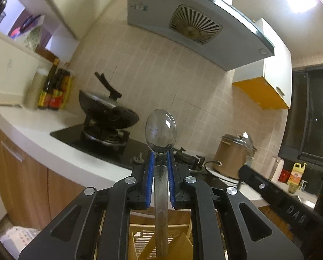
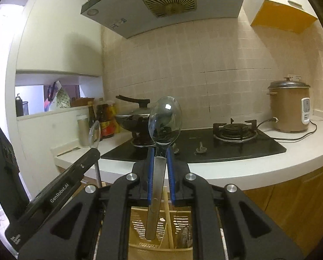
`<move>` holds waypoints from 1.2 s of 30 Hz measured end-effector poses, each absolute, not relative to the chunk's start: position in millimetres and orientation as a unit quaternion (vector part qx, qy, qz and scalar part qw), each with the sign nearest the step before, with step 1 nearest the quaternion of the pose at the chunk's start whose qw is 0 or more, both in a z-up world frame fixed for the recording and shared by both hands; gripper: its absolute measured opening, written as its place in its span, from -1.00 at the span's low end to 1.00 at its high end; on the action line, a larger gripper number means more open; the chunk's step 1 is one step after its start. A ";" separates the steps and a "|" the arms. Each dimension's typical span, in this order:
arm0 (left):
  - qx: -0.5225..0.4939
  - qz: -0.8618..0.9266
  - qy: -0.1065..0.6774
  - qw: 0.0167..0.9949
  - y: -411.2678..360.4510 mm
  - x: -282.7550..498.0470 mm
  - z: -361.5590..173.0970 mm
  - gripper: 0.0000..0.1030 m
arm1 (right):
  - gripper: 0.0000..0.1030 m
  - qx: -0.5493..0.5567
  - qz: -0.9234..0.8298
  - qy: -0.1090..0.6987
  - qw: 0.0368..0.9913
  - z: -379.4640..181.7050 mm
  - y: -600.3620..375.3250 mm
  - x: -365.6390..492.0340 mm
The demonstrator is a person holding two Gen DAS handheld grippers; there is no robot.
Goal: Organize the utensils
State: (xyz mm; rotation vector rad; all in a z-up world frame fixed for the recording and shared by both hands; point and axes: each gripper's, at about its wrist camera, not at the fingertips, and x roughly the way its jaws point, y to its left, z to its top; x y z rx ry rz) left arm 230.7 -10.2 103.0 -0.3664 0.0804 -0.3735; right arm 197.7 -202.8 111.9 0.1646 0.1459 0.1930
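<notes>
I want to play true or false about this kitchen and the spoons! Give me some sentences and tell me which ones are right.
1. Each gripper is shut on a metal spoon. True: the left gripper holds the left spoon, the right gripper holds the right spoon.
2. The spoon bowls point down. False: both stick up past the fingertips.
3. A black wok sits on one stove burner. True.
4. The other burner has a pot on it. False: it is bare.
5. The rice cooker stands on the stove. False: it stands on the white counter beside it.
</notes>
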 end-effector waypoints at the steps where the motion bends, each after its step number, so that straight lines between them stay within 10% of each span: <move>1: -0.182 -0.183 0.041 0.965 -10.8 232.3 100.4 -0.80 | -0.81 0.087 0.093 0.075 0.989 108.0 -203.3 201.9; 16: -0.178 -0.172 0.076 0.966 -18.8 242.8 67.5 -0.79 | -0.80 0.103 0.106 0.113 0.982 70.3 -201.0 219.5; 32: -0.197 -0.184 0.087 0.959 23.3 186.1 86.3 -0.28 | -0.76 0.116 0.132 0.151 0.973 78.5 -206.0 176.5; 36: -0.195 -0.183 0.099 0.958 38.5 160.6 88.8 -0.26 | -0.49 0.112 0.129 0.148 0.974 85.0 -209.0 151.5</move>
